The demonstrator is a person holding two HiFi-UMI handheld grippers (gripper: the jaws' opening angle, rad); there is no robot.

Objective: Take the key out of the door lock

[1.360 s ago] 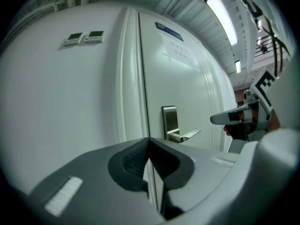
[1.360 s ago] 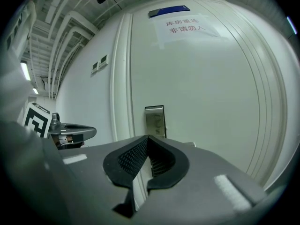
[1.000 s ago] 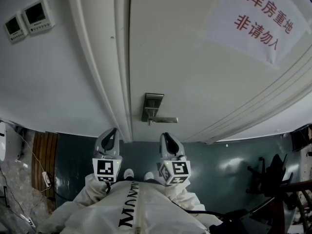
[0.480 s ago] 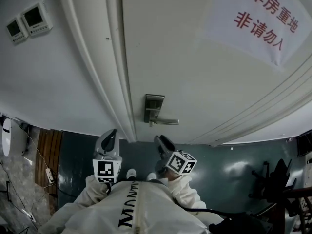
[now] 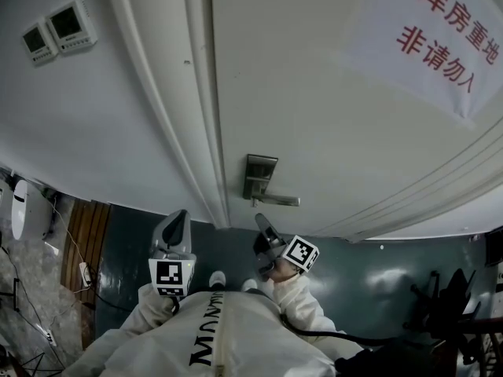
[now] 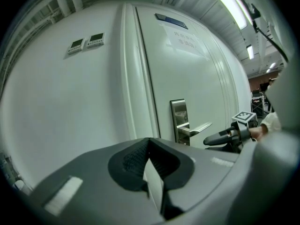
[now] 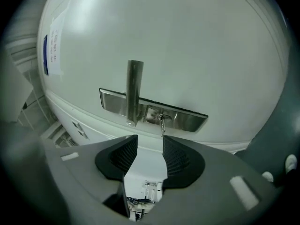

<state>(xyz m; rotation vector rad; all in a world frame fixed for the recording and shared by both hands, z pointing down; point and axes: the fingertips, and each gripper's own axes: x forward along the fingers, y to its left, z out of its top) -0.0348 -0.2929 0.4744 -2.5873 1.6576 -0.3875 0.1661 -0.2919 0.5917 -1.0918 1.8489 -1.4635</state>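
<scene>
The key is in the lock, hanging from the keyhole in the steel plate on the white door, just beside the handle. The right gripper points at it from near, turned on its side. Its jaws are opening and stand wide apart with nothing between them, and the key is just past their tips, untouched. The left gripper is held lower and to the left, well apart from the plate. Its jaws are closed tip to tip on nothing, and it faces the door frame. In the head view both grippers show below the handle, above the person's white sleeves. A paper sign with red characters is stuck high on the door.
</scene>
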